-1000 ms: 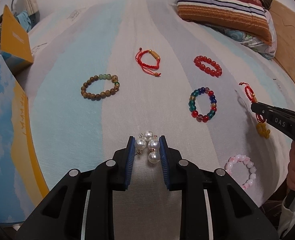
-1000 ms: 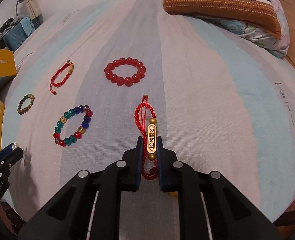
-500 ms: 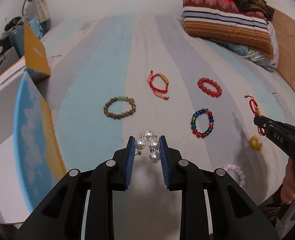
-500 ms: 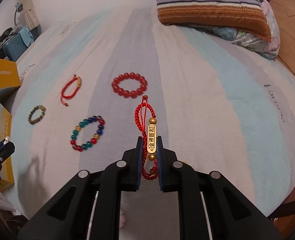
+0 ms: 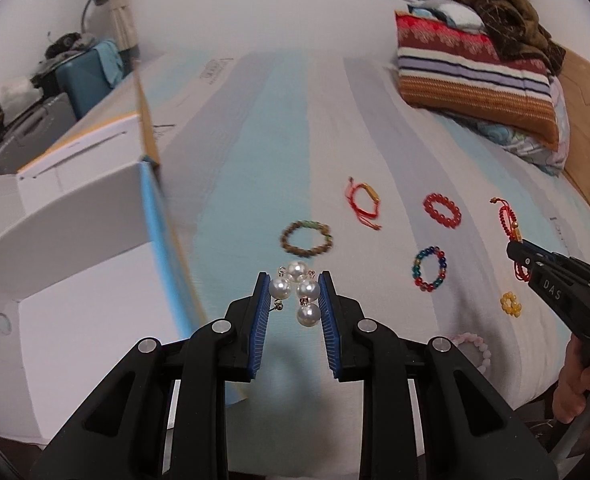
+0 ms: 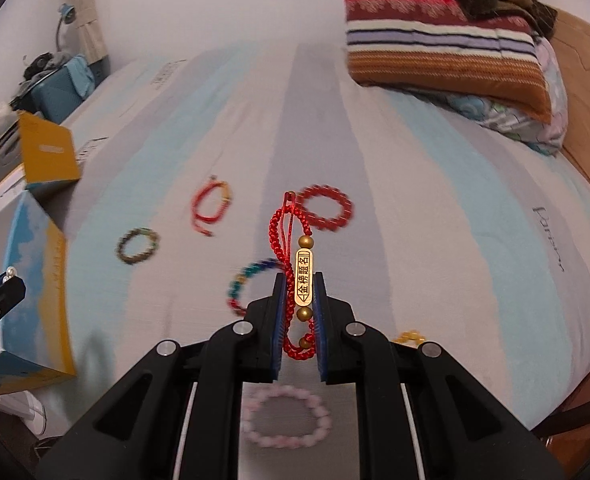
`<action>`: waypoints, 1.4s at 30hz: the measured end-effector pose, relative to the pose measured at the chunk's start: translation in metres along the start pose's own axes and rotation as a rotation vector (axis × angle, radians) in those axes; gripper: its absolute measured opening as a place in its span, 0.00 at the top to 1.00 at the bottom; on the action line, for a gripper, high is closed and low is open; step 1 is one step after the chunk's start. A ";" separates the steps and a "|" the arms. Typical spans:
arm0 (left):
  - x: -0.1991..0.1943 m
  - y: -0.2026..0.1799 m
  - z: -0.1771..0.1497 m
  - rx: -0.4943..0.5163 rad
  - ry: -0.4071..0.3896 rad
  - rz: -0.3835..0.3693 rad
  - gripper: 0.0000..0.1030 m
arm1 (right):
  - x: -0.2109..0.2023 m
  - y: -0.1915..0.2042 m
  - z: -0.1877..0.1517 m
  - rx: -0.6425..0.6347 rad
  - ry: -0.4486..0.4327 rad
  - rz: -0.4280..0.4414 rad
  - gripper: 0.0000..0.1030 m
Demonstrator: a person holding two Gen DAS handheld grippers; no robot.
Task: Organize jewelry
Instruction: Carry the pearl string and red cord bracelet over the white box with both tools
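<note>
Left wrist view: left tongs (image 5: 293,292) are clamped on a cluster of pearl earrings (image 5: 298,296), held above the striped bed (image 5: 263,152).
Right wrist view: right tongs (image 6: 299,292) are pinched on a red cord bracelet (image 6: 291,276) by its gold engraved plate, the red loop standing up past the fingertips.
Landmark: multicoloured bead bracelet (image 5: 430,268), lying flat on the bed.
Brown wooden bead bracelet (image 5: 306,239): to the left of the landmark, just beyond the pearls.
Second red cord bracelet (image 5: 364,202): farther back and left of the landmark.
Red bead bracelet (image 5: 442,210): directly behind the landmark, toward the striped pillow (image 5: 475,76).
Yellow bead flower (image 5: 510,303): to the right of the landmark, a little nearer the bed edge.
Pink bead bracelet (image 6: 286,416): nearest the bed edge, in front of the landmark; blurred in the right wrist view.
Box (image 5: 79,280): white inside, blue and yellow outside, at the bed's left side, well left of the landmark.
Blur: the bracelets lying on the bed are smeared in the right wrist view.
</note>
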State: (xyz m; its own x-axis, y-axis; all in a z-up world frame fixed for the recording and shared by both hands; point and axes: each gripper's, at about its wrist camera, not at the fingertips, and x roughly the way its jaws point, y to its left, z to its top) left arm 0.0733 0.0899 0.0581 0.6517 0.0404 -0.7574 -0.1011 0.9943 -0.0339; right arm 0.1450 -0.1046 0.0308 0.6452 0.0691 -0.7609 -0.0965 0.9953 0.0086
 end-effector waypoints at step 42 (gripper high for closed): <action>-0.072 0.255 -0.066 -0.305 0.064 0.316 0.77 | -0.042 0.334 -0.030 -0.438 0.078 0.355 0.89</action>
State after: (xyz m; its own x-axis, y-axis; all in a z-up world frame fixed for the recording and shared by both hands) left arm -0.0496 0.3338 0.0610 0.5062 0.3219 -0.8001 -0.5113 0.8591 0.0222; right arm 0.0629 0.2229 0.0464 0.4600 0.3725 -0.8060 -0.6129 0.7900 0.0153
